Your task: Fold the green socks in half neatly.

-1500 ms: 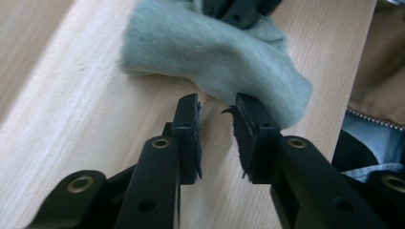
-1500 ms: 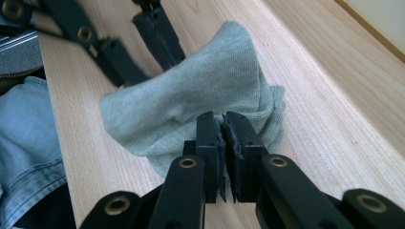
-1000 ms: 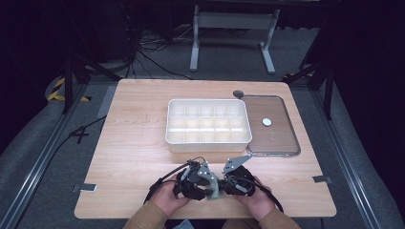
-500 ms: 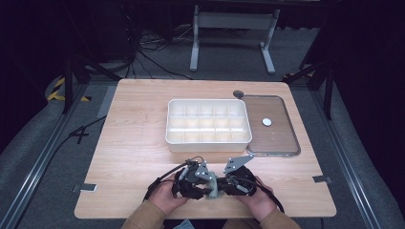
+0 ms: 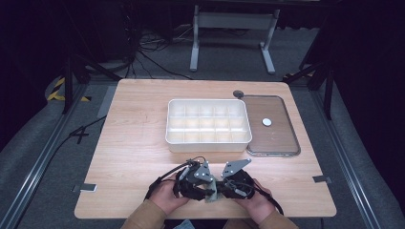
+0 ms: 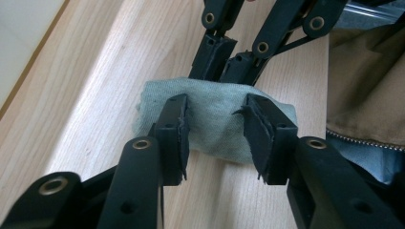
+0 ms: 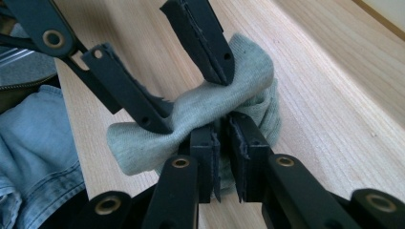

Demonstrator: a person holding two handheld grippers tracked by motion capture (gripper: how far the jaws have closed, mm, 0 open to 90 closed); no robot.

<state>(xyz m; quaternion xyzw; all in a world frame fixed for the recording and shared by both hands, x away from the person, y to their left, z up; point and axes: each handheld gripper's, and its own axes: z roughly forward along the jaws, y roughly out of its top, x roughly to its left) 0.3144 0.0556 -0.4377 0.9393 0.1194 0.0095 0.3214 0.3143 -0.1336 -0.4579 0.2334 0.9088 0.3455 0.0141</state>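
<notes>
From the high view, both hands sit at the near edge of the table (image 5: pixel 133 157), with the left tongs (image 5: pixel 206 187) and the right tongs (image 5: pixel 220 187) facing each other over a small pale green cloth (image 5: pixel 210 193). Farther back stands a white compartment tray (image 5: pixel 208 125), and just beside it on the right lies a clear lid (image 5: pixel 274 126) with a white knob.

In the left gripper view, the left tongs (image 6: pixel 216 125) stand apart, one jaw on either side of the green cloth (image 6: pixel 212 119), both pressing into its folded bulk. The cloth lies bunched on the wood. Beyond it, the right tongs (image 6: pixel 228 67) come in from the far side, their jaws drawn together on its back edge.

In the right gripper view, the right tongs (image 7: pixel 224 138) are nearly together, pinching a fold of the cloth (image 7: pixel 200 114) between them. The left tongs (image 7: pixel 191 95) reach in from above, spread wide across the roll, one jaw at each end.
</notes>
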